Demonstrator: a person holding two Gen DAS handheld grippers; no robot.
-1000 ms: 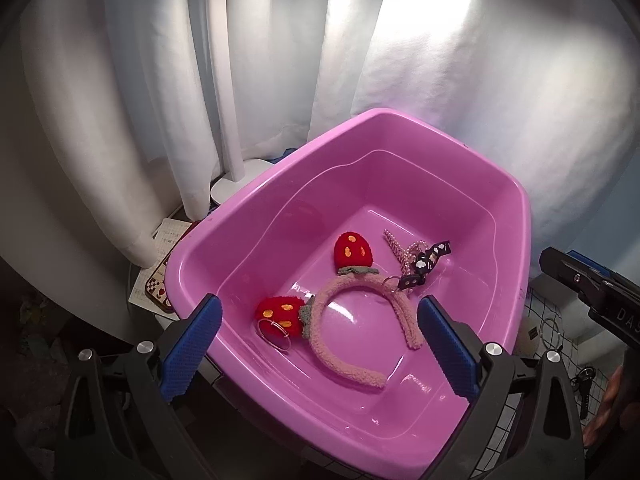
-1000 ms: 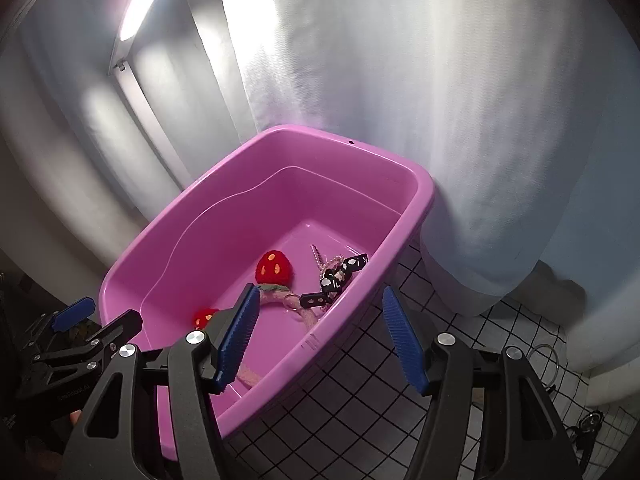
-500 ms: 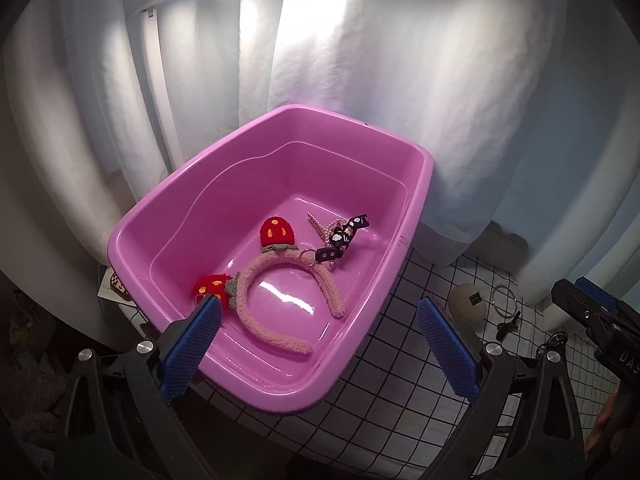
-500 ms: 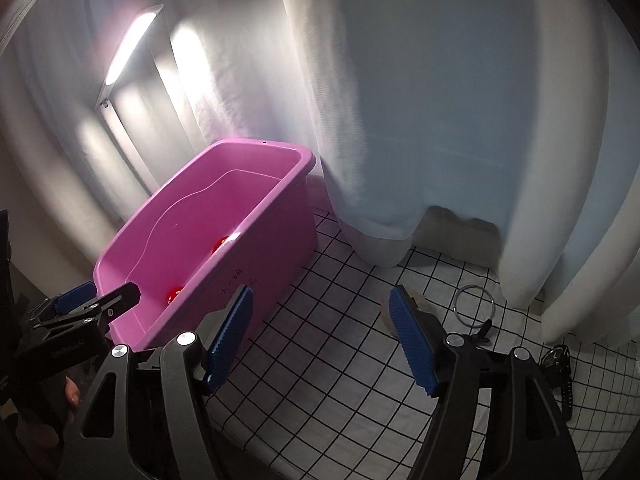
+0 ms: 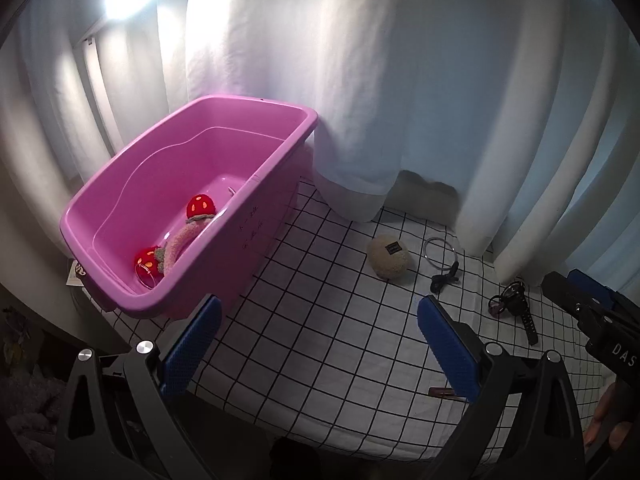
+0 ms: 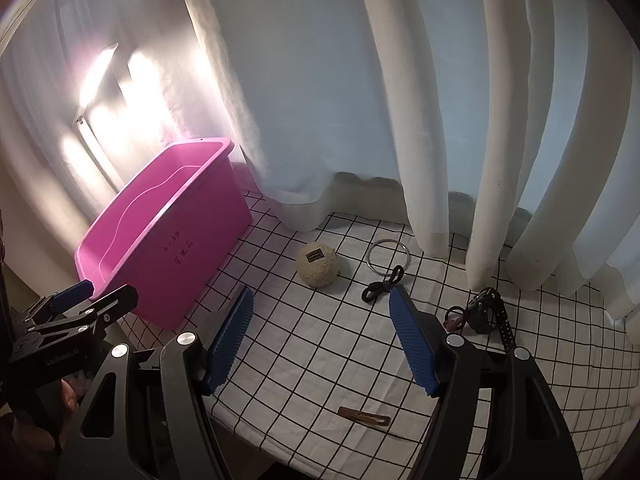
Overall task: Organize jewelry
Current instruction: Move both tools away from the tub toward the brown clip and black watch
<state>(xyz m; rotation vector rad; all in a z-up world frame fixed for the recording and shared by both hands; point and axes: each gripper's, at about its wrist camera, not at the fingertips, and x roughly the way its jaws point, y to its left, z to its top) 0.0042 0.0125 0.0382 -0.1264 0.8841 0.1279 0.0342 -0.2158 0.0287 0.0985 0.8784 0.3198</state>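
Note:
A pink tub [image 5: 276,184] [image 6: 192,236] stands at the left on a checked cloth. Inside it lies a fuzzy pink headband [image 5: 182,240] with red strawberry ears. On the cloth to the right lie a fuzzy beige hair clip [image 5: 389,257] [image 6: 319,265], a silver bangle [image 5: 439,253] [image 6: 389,257], a black hair tie [image 5: 444,279] [image 6: 380,286], a black watch [image 5: 520,308] [image 6: 490,310] and a brown hair clip [image 6: 363,415] near the front. My left gripper [image 5: 318,344] is open and empty beside the tub. My right gripper [image 6: 320,336] is open and empty above the cloth.
White curtains [image 6: 440,100] hang behind the table. A lit lamp bar [image 6: 94,80] glows behind the tub. The table's front edge [image 6: 280,456] runs just under the grippers. A card [image 5: 76,272] lies left of the tub.
Both grippers have swung right, away from over the tub, toward the loose items on the cloth. Both stay open and empty.

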